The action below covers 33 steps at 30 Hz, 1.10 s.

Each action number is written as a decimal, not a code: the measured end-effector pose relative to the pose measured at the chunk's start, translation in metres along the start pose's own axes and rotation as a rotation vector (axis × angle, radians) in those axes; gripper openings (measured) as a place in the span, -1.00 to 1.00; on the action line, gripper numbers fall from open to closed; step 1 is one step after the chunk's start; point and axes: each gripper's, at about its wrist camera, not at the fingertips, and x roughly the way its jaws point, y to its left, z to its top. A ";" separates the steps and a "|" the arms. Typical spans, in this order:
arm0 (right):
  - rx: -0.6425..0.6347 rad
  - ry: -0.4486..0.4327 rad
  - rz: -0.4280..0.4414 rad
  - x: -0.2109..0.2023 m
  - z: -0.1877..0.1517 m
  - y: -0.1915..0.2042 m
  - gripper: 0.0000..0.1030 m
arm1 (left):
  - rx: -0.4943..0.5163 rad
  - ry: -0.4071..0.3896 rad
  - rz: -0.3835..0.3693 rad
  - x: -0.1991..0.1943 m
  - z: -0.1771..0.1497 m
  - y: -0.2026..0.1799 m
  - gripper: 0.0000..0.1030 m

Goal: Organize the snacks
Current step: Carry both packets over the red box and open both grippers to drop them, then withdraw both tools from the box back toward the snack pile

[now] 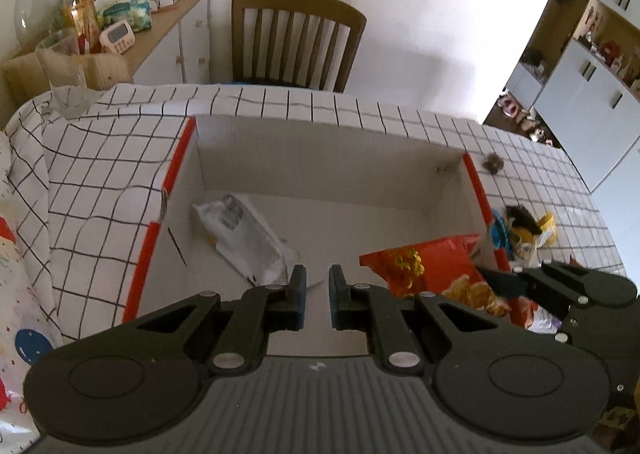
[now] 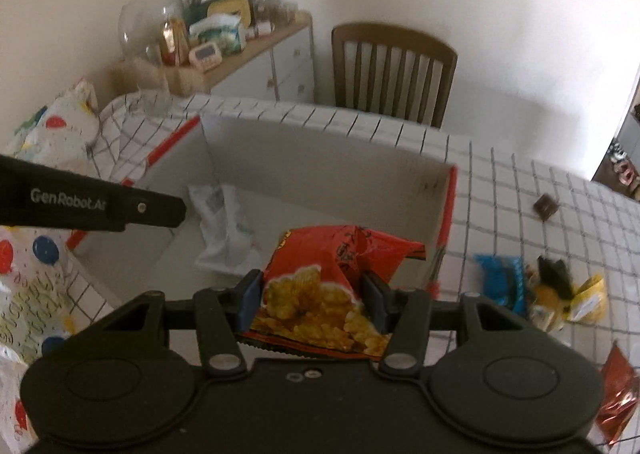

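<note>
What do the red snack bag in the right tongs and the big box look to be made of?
Red snack bag: thin glossy plastic film, likely foil-lined; it crinkles and creases where the right tongs pinch it, and its bottom edge is serrated. Box: probably cardboard, matte pale inner walls that stand straight with folded corners, and red printed edges.
</note>
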 end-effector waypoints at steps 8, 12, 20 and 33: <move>-0.018 0.000 -0.006 -0.002 -0.005 0.001 0.23 | 0.005 -0.004 -0.004 -0.002 -0.008 -0.003 -0.30; -0.017 -0.006 -0.008 -0.004 -0.002 0.000 0.25 | 0.010 -0.038 -0.002 -0.012 -0.009 -0.007 0.25; 0.007 -0.039 -0.022 -0.028 -0.001 -0.006 0.48 | 0.044 -0.081 0.011 -0.035 -0.012 -0.022 0.40; 0.046 -0.108 -0.053 -0.086 -0.008 -0.023 0.85 | 0.102 -0.137 -0.006 -0.075 -0.019 -0.059 0.61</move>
